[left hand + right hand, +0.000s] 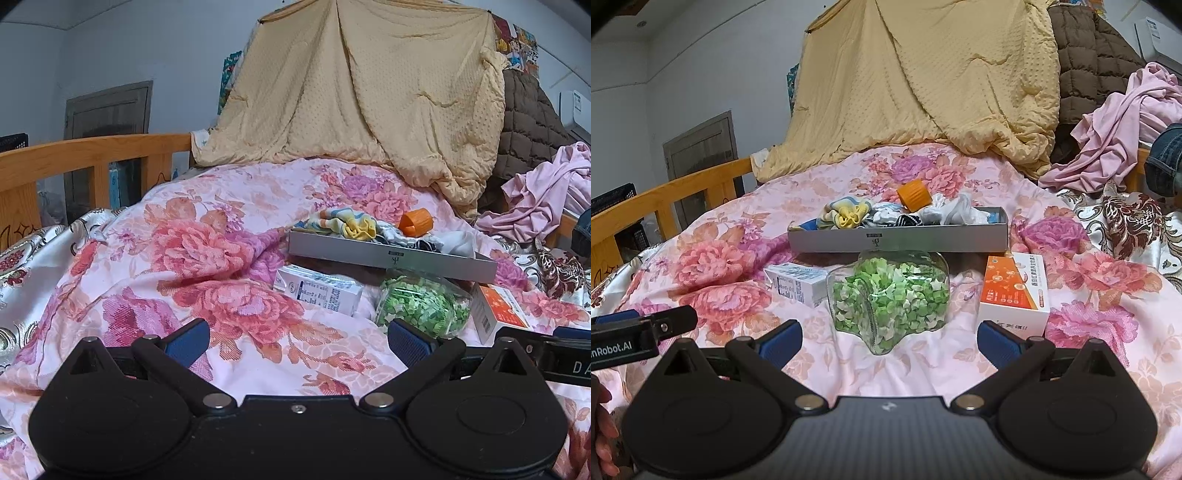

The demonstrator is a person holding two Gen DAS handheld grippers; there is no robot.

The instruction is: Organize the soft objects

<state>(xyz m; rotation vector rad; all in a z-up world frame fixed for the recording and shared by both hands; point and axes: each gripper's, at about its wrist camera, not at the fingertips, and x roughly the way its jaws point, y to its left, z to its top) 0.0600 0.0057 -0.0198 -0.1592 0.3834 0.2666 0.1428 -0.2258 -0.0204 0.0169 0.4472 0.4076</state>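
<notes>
A grey tray (901, 240) lies on the floral quilt and holds several soft items: a striped yellow-blue sock bundle (846, 214), dark and white socks (953, 210), and an orange cap (914, 194). It also shows in the left wrist view (388, 256) with the bundle (343, 223). A clear jar of green paper stars (890, 295) lies in front of the tray, straight ahead of my right gripper (888, 338), which is open and empty. My left gripper (297, 338) is open and empty, with the jar (421, 302) to its right.
A white carton (798, 282) lies left of the jar and an orange-white box (1015, 291) to its right. A yellow blanket (923, 81), a brown quilted coat (1097, 51) and pink clothes (1115, 122) pile up behind. A wooden bed rail (92, 151) runs along the left.
</notes>
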